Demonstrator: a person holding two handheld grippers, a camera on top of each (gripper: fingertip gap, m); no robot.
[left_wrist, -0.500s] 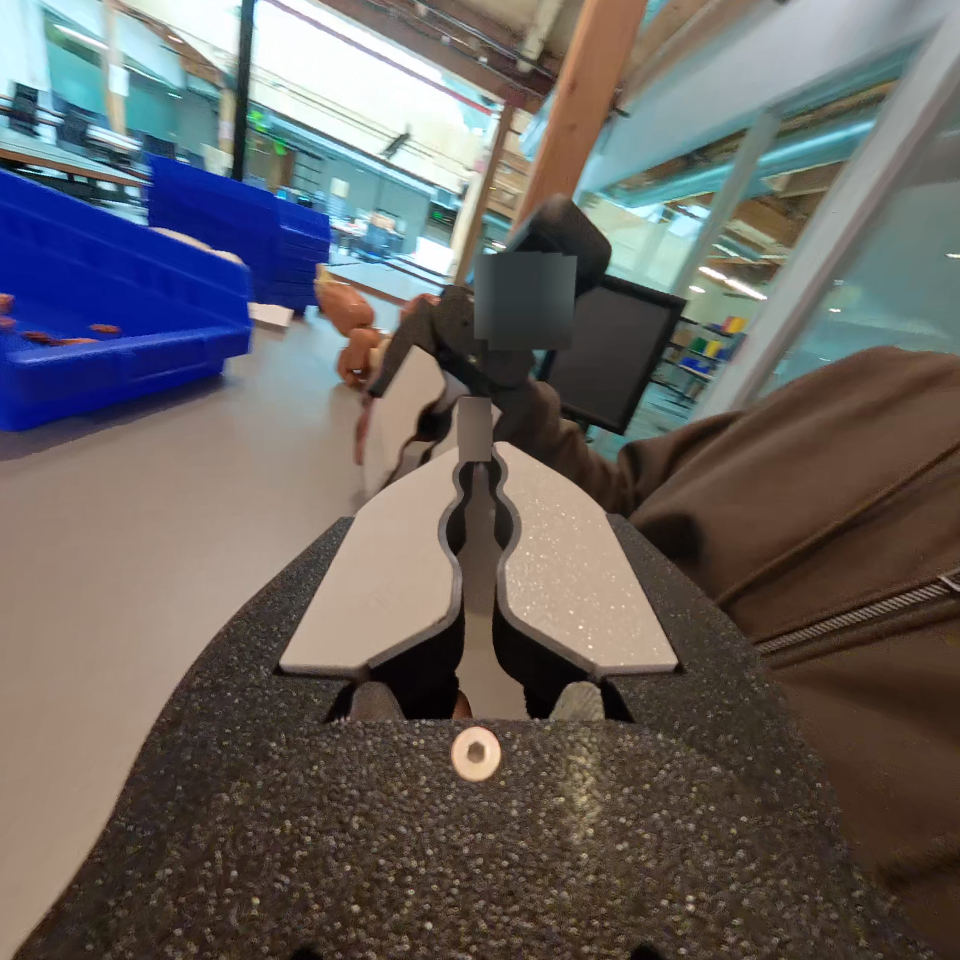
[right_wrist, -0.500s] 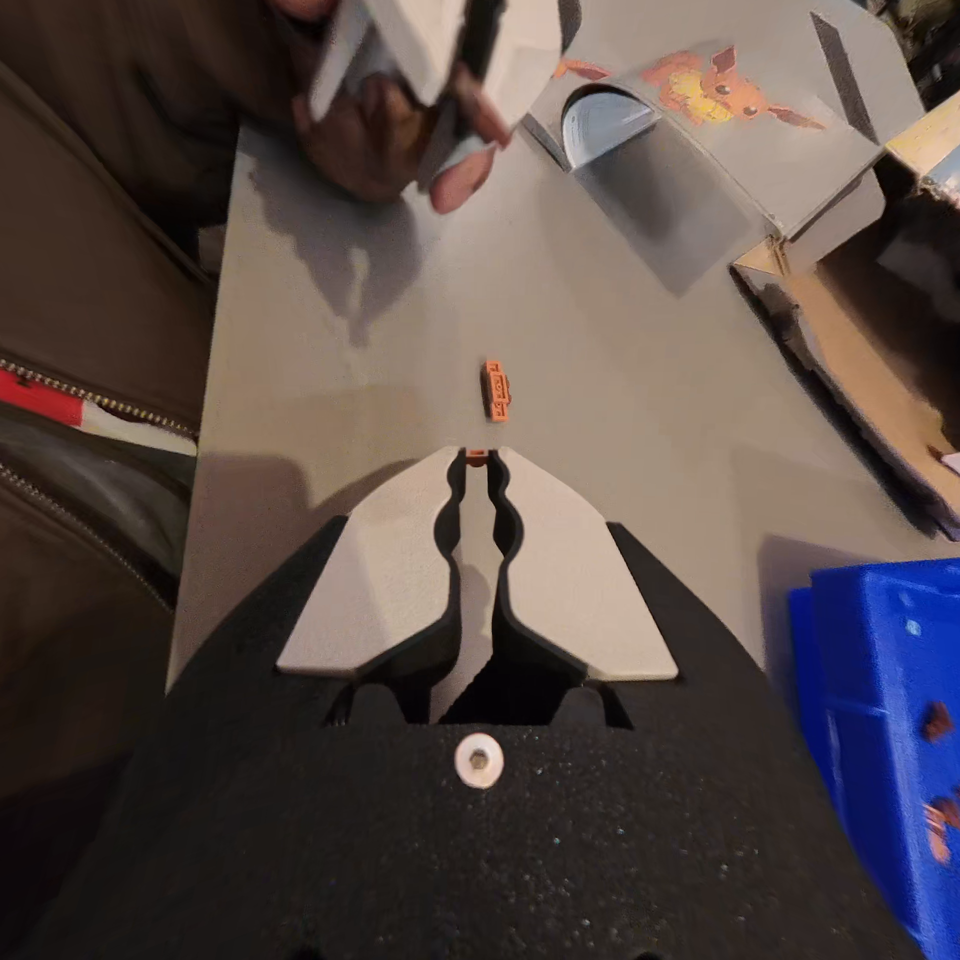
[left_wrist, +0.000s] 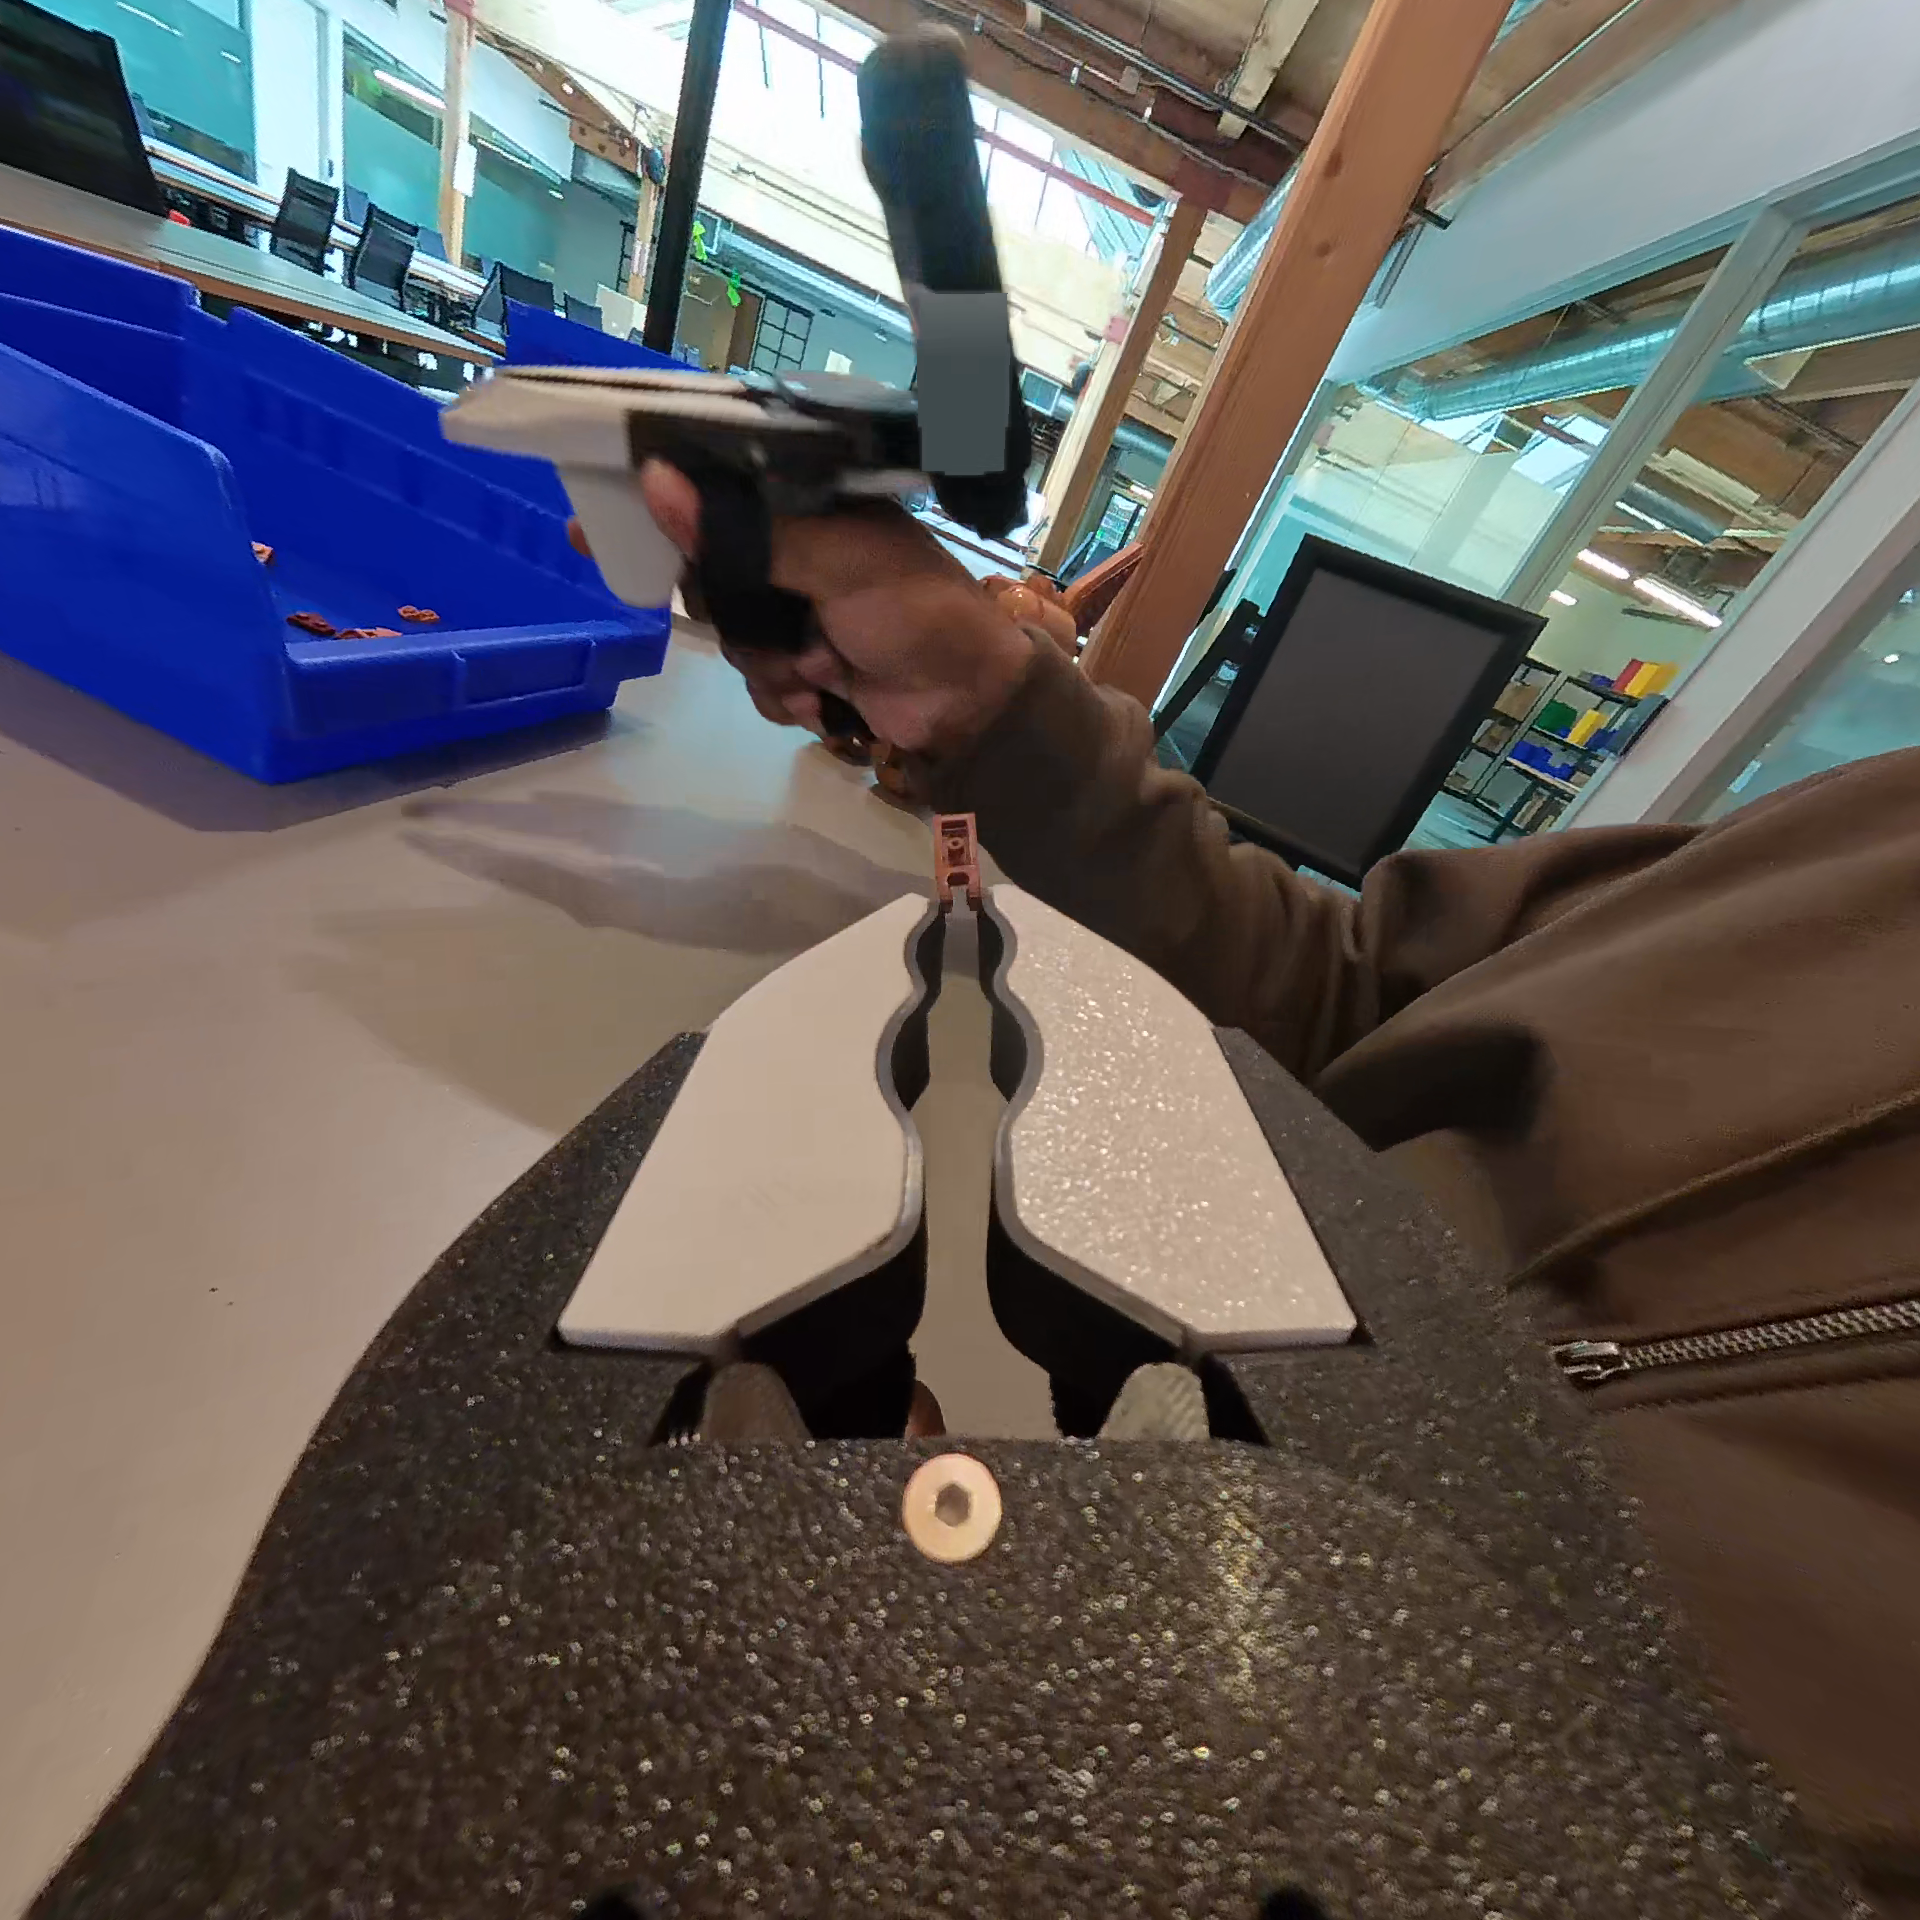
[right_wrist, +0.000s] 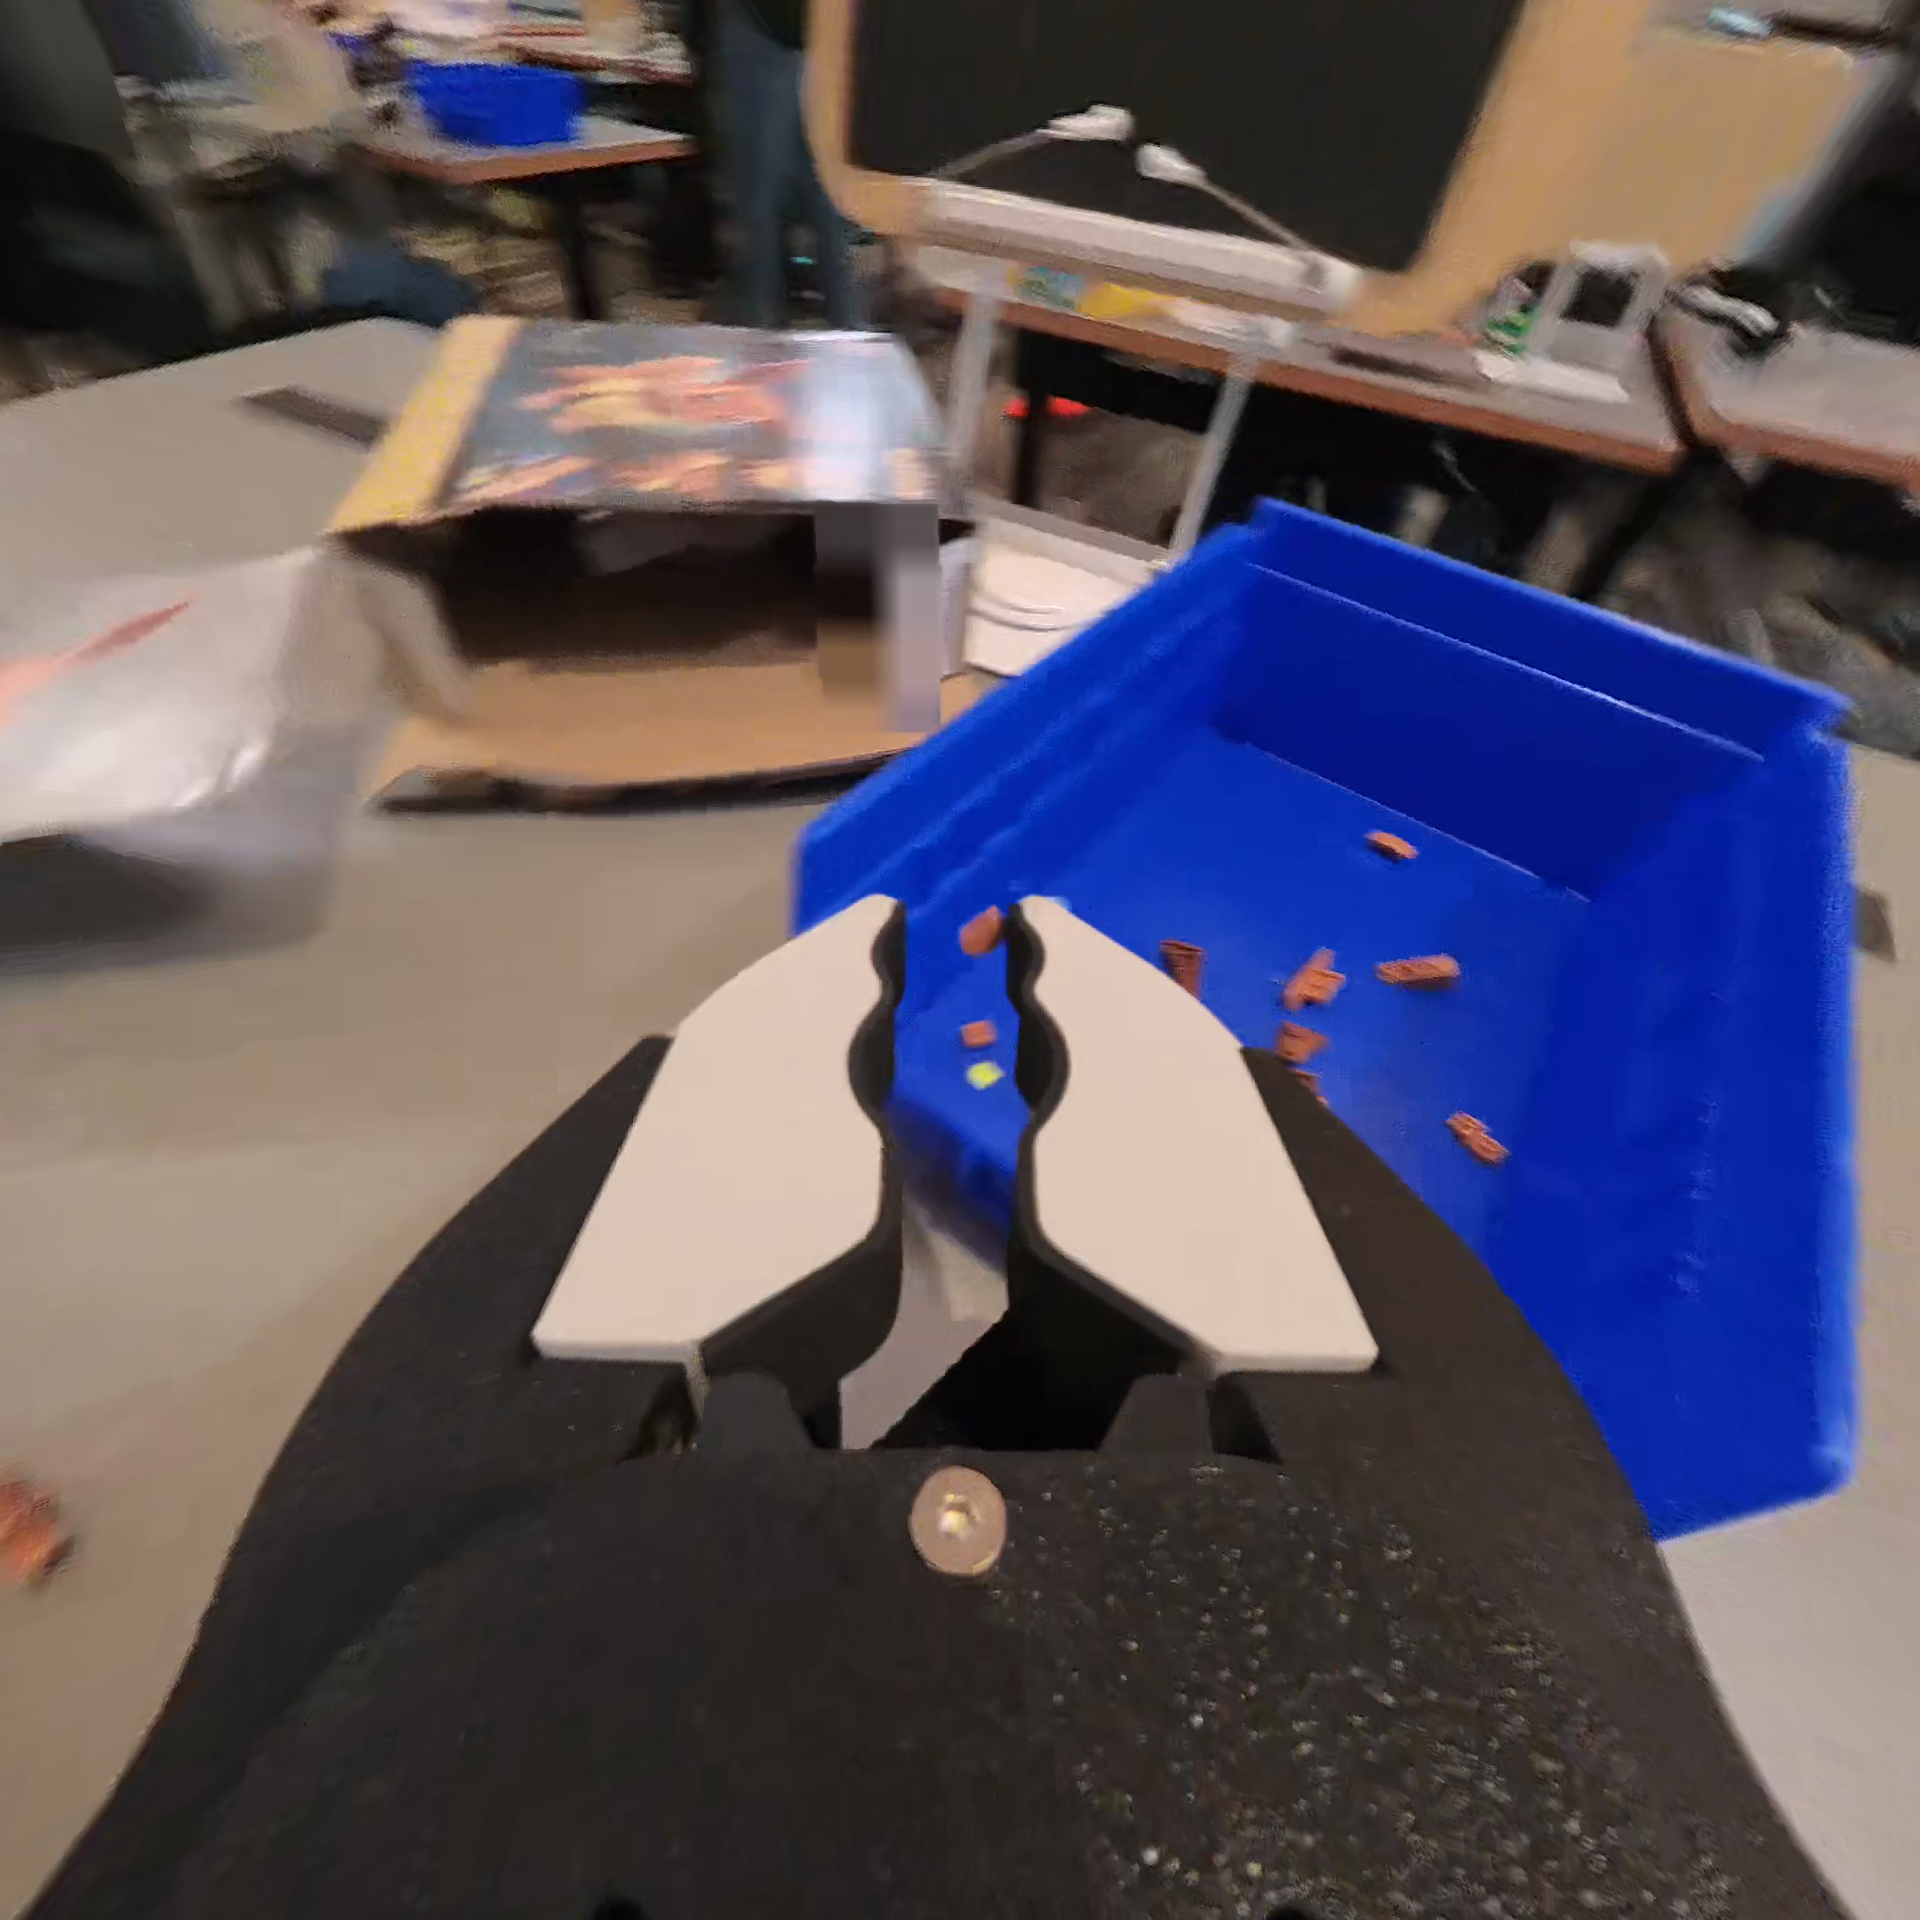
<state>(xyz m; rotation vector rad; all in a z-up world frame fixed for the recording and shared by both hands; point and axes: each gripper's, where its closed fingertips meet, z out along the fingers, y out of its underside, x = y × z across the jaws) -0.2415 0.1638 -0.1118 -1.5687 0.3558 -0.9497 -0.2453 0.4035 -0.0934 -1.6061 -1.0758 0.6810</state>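
My left gripper (left_wrist: 957, 902) pinching small brown brick (left_wrist: 955, 850) mid-frame; right gripper (right_wrist: 954, 914) spread, hovering over blue bin (right_wrist: 1714, 1195), brown piece (right_wrist: 981, 929) loose between tips.

brown brick piece (left_wrist: 956, 857) | upright | pinched at left gripper (left_wrist: 958, 909) fingertips

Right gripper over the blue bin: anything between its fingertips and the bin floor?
Nothing solid. The right gripper is open over the blue bin, past its near wall. One small brown piece shows in the gap, touching neither fingertip; other brown pieces lie scattered on the floor.
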